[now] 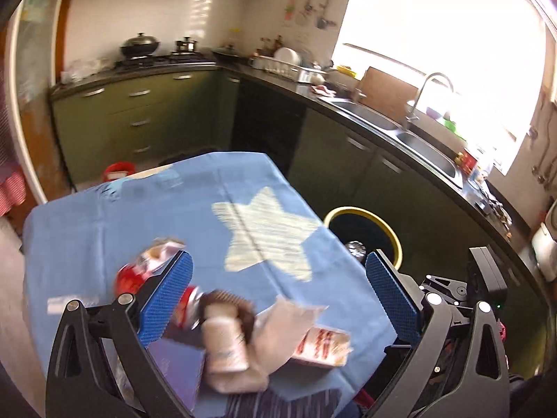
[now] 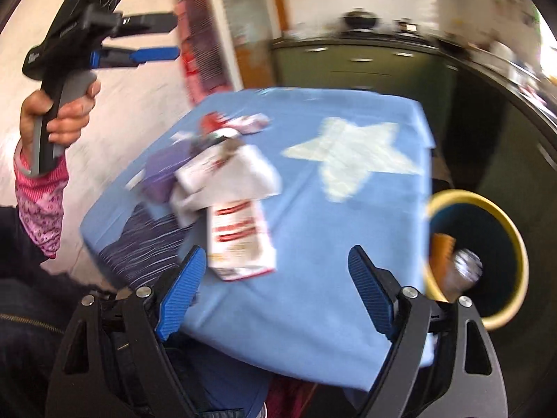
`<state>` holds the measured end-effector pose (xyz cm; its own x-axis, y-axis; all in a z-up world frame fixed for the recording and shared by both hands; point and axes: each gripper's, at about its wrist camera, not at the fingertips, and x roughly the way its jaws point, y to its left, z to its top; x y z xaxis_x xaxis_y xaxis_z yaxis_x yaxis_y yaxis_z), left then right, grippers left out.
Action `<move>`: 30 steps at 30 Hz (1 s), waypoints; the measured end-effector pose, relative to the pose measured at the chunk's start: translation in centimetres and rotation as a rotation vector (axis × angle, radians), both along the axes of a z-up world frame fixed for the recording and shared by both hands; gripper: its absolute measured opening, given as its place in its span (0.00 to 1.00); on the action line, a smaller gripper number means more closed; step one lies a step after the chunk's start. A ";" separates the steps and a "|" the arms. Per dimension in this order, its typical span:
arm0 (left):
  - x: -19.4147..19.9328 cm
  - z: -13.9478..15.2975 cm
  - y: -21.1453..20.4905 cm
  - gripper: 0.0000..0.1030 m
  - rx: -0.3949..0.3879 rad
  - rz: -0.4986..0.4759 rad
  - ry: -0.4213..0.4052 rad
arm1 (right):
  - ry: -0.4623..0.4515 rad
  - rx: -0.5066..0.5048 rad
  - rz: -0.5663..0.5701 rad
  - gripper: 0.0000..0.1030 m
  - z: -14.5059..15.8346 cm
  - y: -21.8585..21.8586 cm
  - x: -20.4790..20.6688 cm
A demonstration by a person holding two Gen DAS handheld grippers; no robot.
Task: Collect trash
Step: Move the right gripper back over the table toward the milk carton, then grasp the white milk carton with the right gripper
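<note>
1. At far left in the right wrist view: left claw (image 2: 175,36) raised off to the side above the floor, gripped by a hand (image 2: 61,115) in a pink patterned sleeve (image 2: 41,209); fingers spread wide, nothing between them.
2. Same left claw (image 1: 278,299) seen from its own camera: blue pads (image 1: 167,299) splayed apart, released, hovering over the litter without pressing on any of it.
3. Next rightward, on the left part of the table (image 2: 313,244) under a blue cloth with a pale star (image 2: 351,153): a heap of trash (image 2: 222,181), blurred — a purple box (image 2: 163,170), crumpled white paper (image 2: 243,177), a red-and-white carton (image 2: 240,240), something red (image 2: 210,122) at the far end.
4. In the left wrist view the same heap (image 1: 229,334) lies close below the camera, with a red can (image 1: 130,280) partly behind the left pad.
5. Right claw (image 2: 275,289) low over the near edge of the table, wide apart and empty, the carton just beyond its left finger.
6. At far right, beside the table on the floor: a yellow-rimmed bin (image 2: 518,244), dark inside, holding a crumpled foil piece (image 2: 466,268) and an orange scrap (image 2: 442,247).
</note>
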<state>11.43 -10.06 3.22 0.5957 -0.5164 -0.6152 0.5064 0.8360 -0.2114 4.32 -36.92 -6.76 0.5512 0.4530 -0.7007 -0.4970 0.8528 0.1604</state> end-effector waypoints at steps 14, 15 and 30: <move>-4.3 -5.2 6.3 0.95 0.046 0.203 -0.008 | 0.051 -0.105 0.118 0.76 -5.2 7.0 2.9; -4.2 -5.3 6.3 0.95 0.041 0.204 -0.002 | 0.045 -0.107 0.120 0.72 -5.3 7.2 3.0; -3.7 -6.7 5.4 0.95 0.042 0.201 0.018 | 0.019 -0.153 0.085 0.49 -5.3 6.9 3.5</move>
